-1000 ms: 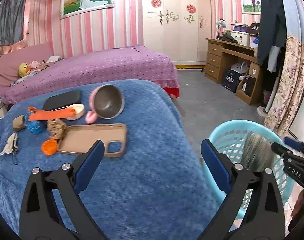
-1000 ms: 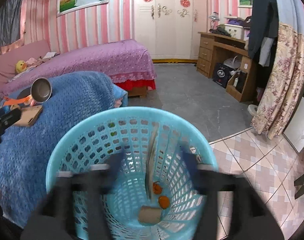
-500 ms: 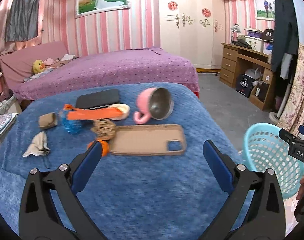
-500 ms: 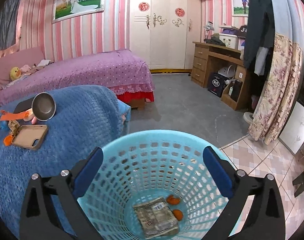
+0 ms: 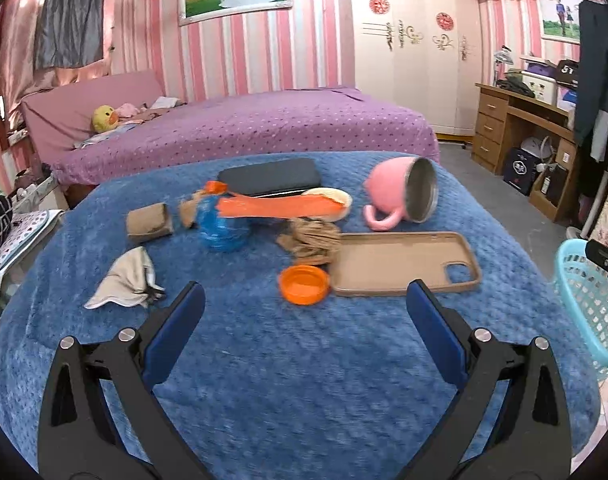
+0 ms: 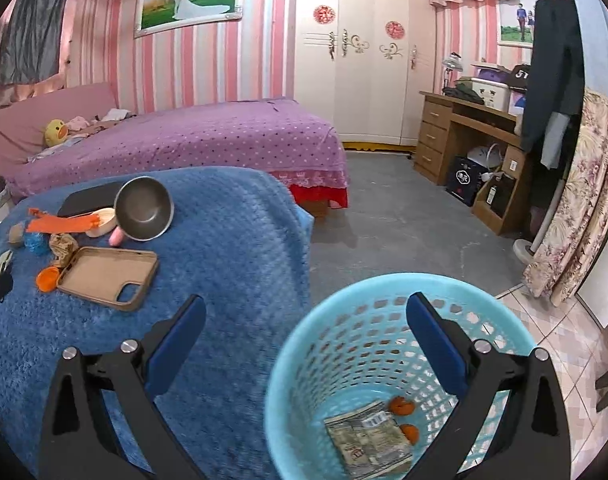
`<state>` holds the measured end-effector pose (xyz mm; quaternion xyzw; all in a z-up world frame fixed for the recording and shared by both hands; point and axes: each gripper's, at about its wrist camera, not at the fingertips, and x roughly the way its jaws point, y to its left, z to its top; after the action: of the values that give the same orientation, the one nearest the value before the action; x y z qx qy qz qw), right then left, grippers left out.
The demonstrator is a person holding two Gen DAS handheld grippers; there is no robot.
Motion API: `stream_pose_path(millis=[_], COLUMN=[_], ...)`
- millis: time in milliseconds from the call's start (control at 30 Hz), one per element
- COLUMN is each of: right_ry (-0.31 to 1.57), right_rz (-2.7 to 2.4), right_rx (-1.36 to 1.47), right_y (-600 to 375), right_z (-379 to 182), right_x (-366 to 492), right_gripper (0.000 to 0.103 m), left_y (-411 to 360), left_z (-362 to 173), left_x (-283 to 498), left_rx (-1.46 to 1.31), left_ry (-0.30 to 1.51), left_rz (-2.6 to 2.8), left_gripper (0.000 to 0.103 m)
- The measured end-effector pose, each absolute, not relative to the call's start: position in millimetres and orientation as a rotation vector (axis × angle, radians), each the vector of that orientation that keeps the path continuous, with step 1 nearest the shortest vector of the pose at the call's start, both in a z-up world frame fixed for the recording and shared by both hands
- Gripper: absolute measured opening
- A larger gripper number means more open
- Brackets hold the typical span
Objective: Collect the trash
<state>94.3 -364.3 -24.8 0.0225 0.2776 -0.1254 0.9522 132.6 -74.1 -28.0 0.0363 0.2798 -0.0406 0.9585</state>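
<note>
My left gripper (image 5: 304, 300) stands open and empty over the blue blanket (image 5: 304, 380), just short of an orange cap (image 5: 303, 284). Beyond the cap lie a crumpled brown paper (image 5: 312, 240), a blue crinkled wrapper (image 5: 220, 230), an orange wrapper strip (image 5: 276, 208), a brown paper wad (image 5: 148, 222) and a grey rag (image 5: 126, 280). My right gripper (image 6: 304, 316) is open and empty above the near left rim of the light blue basket (image 6: 400, 288). Inside the basket lie a flat printed packet (image 6: 368, 440) and two orange bits (image 6: 402, 406).
On the blanket a tan phone case (image 5: 404, 262), a tipped pink mug (image 5: 400, 196), a black case (image 5: 270, 176) and a small dish (image 5: 332, 200) lie among the scraps. A purple bed (image 5: 244, 128) stands behind; a wooden desk (image 6: 472, 136) and flowered curtain (image 6: 576, 208) are at right.
The right gripper dropped the packet into the basket, opened wide and pulled back to the left. The left gripper swung left from the basket side to face the items on the blanket.
</note>
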Motion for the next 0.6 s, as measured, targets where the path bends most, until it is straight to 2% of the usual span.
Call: stream_pose_path(millis=[600], right_ry=[0.580], right_rz=[-0.185], right_rx=[0.025], right_y=[-296.2], right_z=[-31.0], right_x=[122.8], right_gripper=[0.098], left_y=[19.9], left_z=[-43.2], left_x=[154.9], left_rx=[0.019], left_ry=[0.627], left_rz=[0.045], left_gripper=[0.097])
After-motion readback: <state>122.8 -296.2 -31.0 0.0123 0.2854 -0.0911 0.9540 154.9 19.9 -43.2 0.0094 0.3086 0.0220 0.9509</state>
